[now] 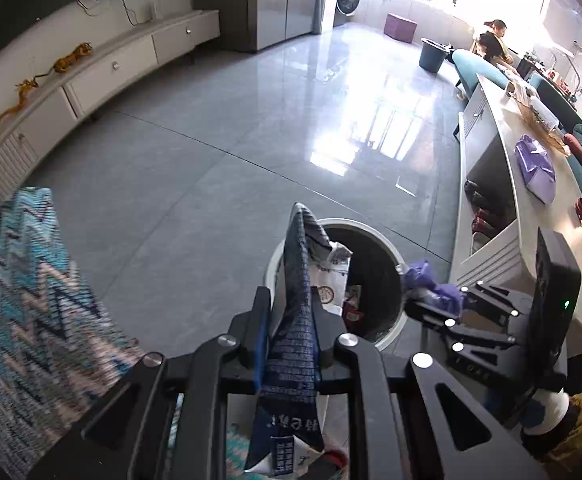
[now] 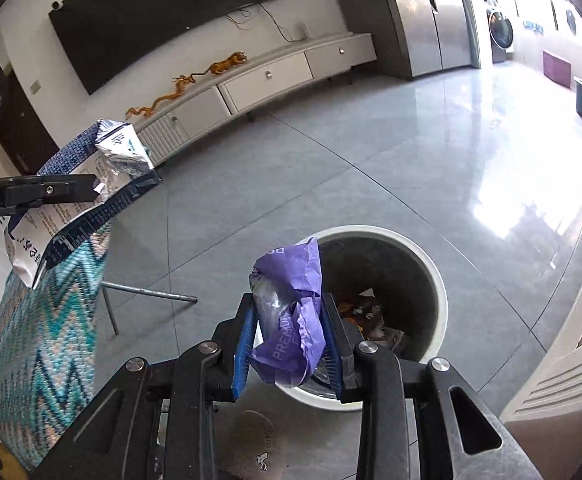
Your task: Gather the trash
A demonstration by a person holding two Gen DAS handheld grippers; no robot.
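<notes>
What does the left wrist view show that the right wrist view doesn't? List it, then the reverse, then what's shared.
Left wrist only: the long white counter with a purple bag lying on it, and people seated far back by the windows.

Right wrist only: the wall-mounted TV and a metal chair leg on the floor.

Both: the white trash bin, the left hand-held gripper shut on a blue-and-white carton, and the right hand-held gripper shut on a purple wrapper.

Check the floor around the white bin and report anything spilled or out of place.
Nothing stands out. The floor around the white bin looks clean, and the earlier scraps lie inside it. Both loose pieces are clamped in tools: the blue carton and the purple wrapper.
</notes>
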